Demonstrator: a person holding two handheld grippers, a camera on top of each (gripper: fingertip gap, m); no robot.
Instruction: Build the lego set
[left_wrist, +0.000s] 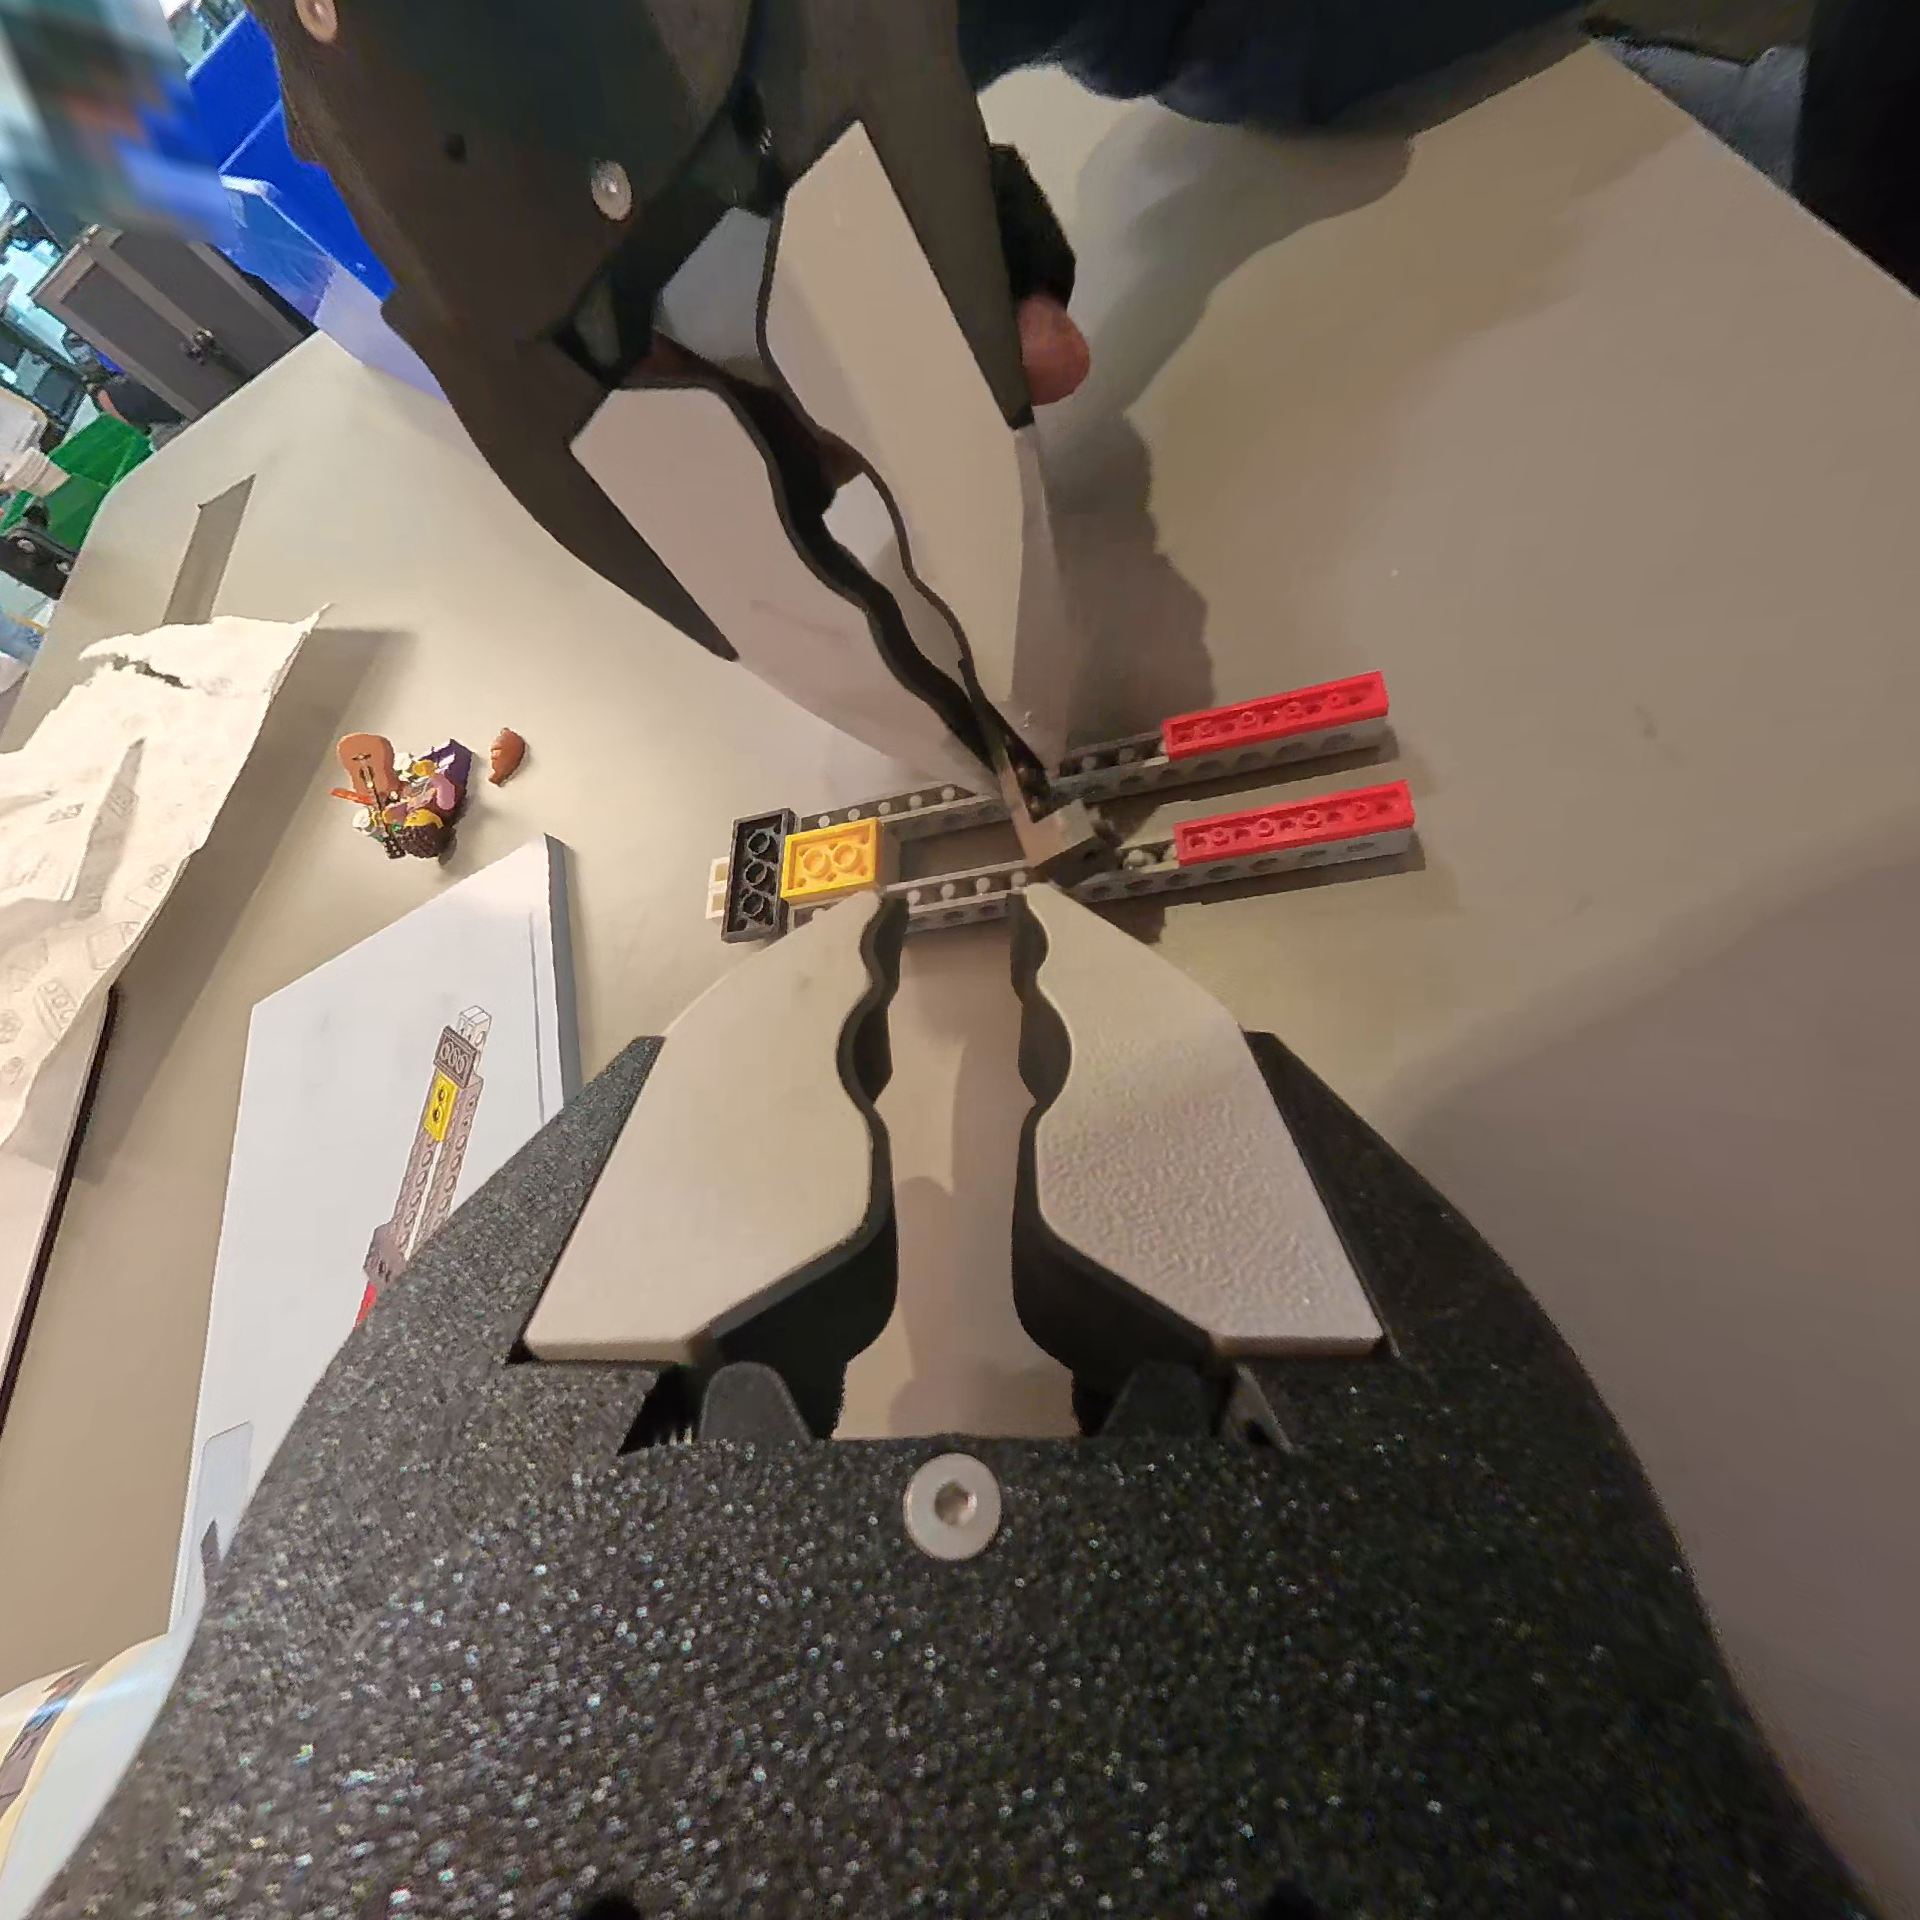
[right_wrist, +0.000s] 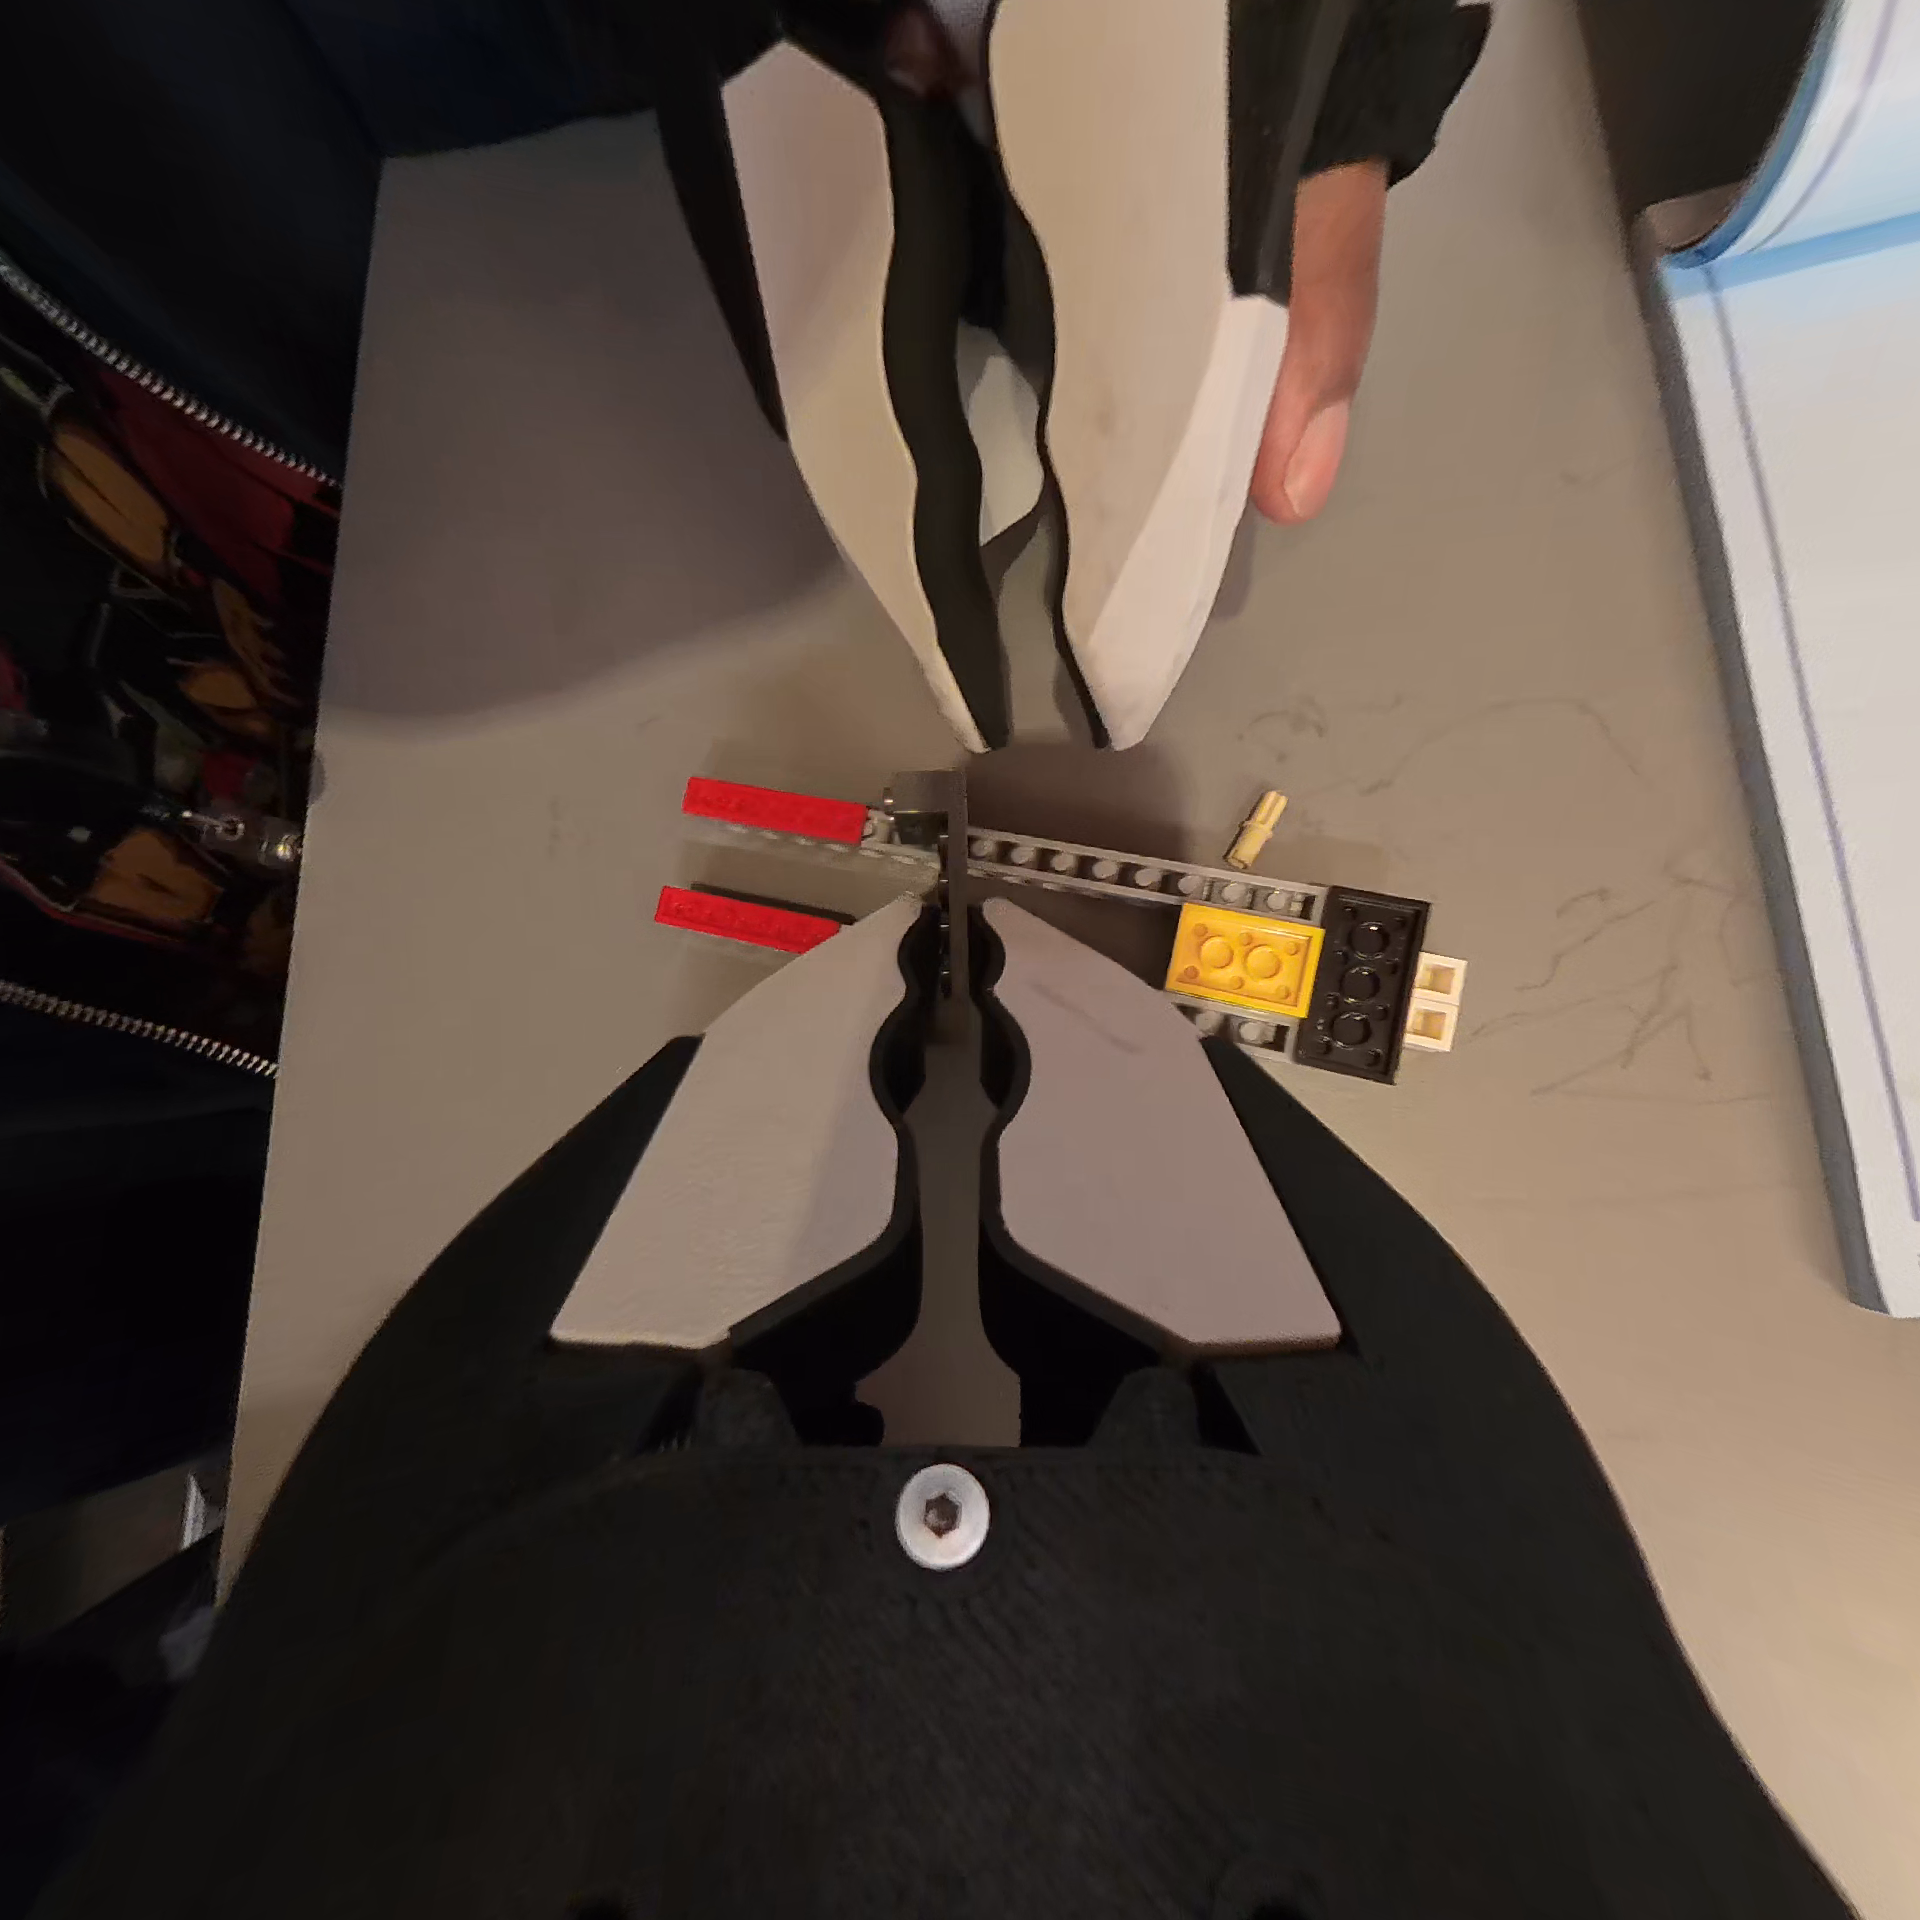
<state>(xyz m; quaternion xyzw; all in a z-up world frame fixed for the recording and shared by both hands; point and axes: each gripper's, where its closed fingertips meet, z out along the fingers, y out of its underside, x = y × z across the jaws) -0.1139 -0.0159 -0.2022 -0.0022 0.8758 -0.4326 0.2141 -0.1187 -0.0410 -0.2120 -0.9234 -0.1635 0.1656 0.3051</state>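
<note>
A flat brick model lies on the grey table (left_wrist: 1455, 468): two long grey beams (left_wrist: 956, 894) with red plates (left_wrist: 1273, 712) at one end and a yellow brick (left_wrist: 836, 854), a black plate (left_wrist: 756, 868) and white bricks (left_wrist: 717, 883) at the other. My right gripper (right_wrist: 951, 909) is shut on a thin dark grey plate (right_wrist: 951, 831) that stands on edge across the beams (right_wrist: 1101, 868). It also shows in the left wrist view (left_wrist: 1013, 774), coming down from above. My left gripper (left_wrist: 956, 914) is open and empty, with its tips just short of the near beam; in the right wrist view (right_wrist: 1044, 743) it hovers behind the model.
A tan pin (right_wrist: 1257, 826) lies beside the far beam. An instruction booklet (left_wrist: 416, 1039), a torn paper bag (left_wrist: 125, 790), a small pile of coloured pieces (left_wrist: 400, 790) and a brown piece (left_wrist: 506, 750) lie to the left. A person's hand (right_wrist: 1309, 395) holds the left gripper. Both grippers' tips are close together, under 4 cm apart. From the left gripper's tips to the tan pin (right_wrist: 1257, 826) is close to 5 cm.
</note>
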